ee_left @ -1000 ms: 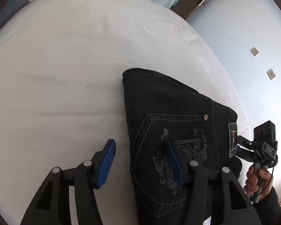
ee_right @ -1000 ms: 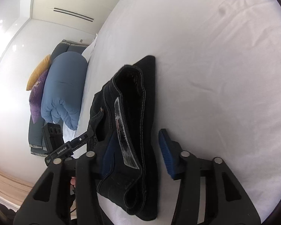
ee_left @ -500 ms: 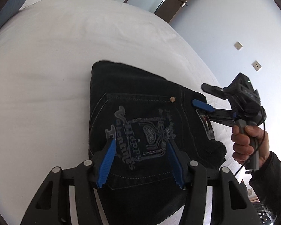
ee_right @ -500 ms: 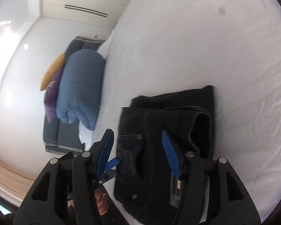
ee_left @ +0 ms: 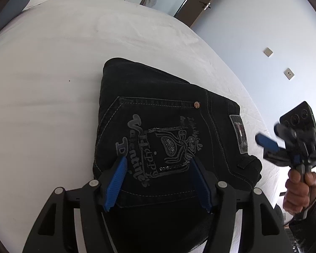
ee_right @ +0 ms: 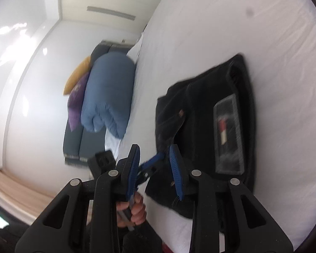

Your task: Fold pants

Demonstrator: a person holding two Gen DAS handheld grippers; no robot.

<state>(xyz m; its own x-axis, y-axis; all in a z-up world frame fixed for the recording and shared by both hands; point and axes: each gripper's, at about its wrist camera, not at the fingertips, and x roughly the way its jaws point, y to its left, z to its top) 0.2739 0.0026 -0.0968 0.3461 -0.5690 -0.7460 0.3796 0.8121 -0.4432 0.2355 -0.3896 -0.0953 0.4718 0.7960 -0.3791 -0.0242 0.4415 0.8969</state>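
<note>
The black jeans [ee_left: 158,113] lie folded into a flat stack on the white bed [ee_left: 52,105], back pocket with its silver print facing up. My left gripper [ee_left: 158,181] hovers over their near edge. Its blue pads stand wide on either side of the print and the jaws are opening, gripping nothing. My right gripper [ee_left: 266,131] is held in a hand to the right of the pants and clear of them. In the right wrist view the right gripper [ee_right: 154,168] shows a narrow empty gap, its jaws closing, with the jeans [ee_right: 200,116] beyond it.
A rolled blue duvet [ee_right: 109,97] and yellow [ee_right: 78,78] and purple [ee_right: 76,101] cushions sit on a dark sofa past the bed's left side. A wall with socket plates [ee_left: 268,52] and a door [ee_left: 200,2] lie beyond the bed's right edge.
The right gripper let go of the waistband edge, drew back and up off the pants and narrowed its jaws. The left gripper shifted from the pants' left edge to over the pocket.
</note>
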